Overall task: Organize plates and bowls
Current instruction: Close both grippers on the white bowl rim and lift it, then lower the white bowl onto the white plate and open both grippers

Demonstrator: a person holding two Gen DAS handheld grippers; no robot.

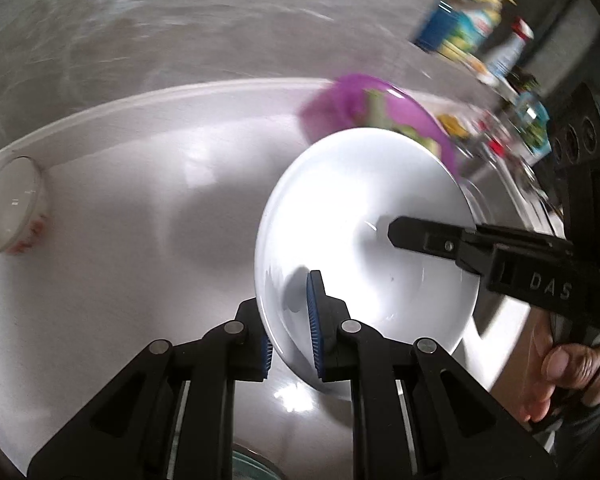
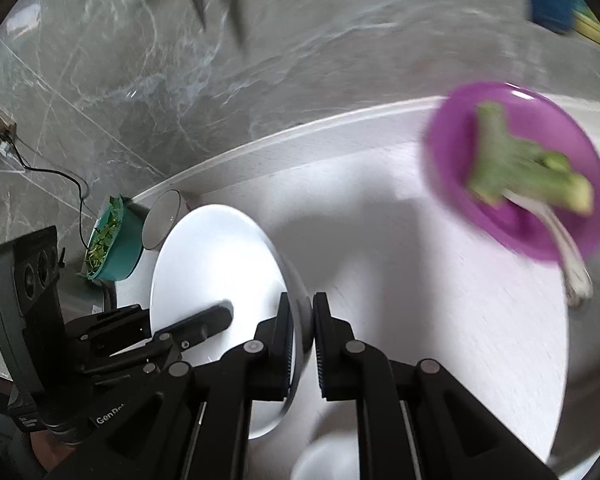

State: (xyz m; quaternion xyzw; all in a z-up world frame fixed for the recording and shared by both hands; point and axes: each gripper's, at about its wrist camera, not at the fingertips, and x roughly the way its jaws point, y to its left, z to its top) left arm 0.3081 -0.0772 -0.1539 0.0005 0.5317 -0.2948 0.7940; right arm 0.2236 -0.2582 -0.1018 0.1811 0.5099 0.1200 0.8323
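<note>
I have the white plate (image 1: 363,216) pinched from two sides, and it hangs tilted above the white table (image 1: 120,280), clear of the surface. My left gripper (image 1: 290,328) is squeezed nearly closed on the near rim, one blue pad on the plate's face and the other behind it. My right gripper (image 2: 301,344) is clamped the same way on the opposite rim, jaws almost together with only the plate's edge between them.

To carry this well I need both hands to travel as one, keeping the same spacing so neither pad slides off the glossy rim, and I should level the plate before setting it down. The purple bowl (image 2: 519,172), holding a green vegetable piece (image 2: 519,164) and a white utensil, sits ahead on the table, and a clear glass bowl (image 1: 12,204) rests by the table's far edge; I want to pass both without clipping them. A teal bowl of greens (image 2: 112,240) stands beyond the table edge.

For writing, "DAS" shows on the right gripper's finger in the left view, and "GenRo", cut off, on the left gripper's body in the right view. The blurred packages (image 1: 467,28) at the back probably carry labels, but I cannot read them.
</note>
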